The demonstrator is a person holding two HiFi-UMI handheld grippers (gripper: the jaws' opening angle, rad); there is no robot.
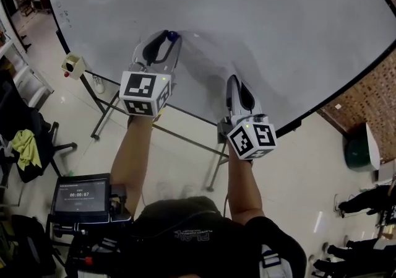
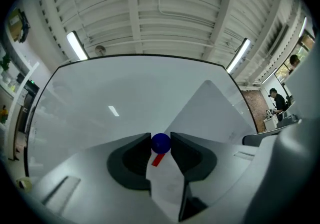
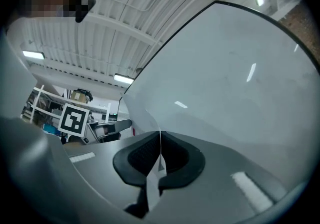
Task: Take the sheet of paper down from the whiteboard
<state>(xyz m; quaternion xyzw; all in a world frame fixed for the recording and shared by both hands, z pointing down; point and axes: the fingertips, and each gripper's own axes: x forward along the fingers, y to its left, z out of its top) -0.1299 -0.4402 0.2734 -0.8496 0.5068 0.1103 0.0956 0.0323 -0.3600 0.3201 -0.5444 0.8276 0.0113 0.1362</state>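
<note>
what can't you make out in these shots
- Sheet of paper: in the head view its outline is lost, white against the whiteboard.
- Red strip: in the left gripper view it is too small, and partly behind the blue magnet, to identify.
- Monitor: in the head view its text is too small to read.
- The whiteboard's upper part is cut off by the head view's top edge.
</note>
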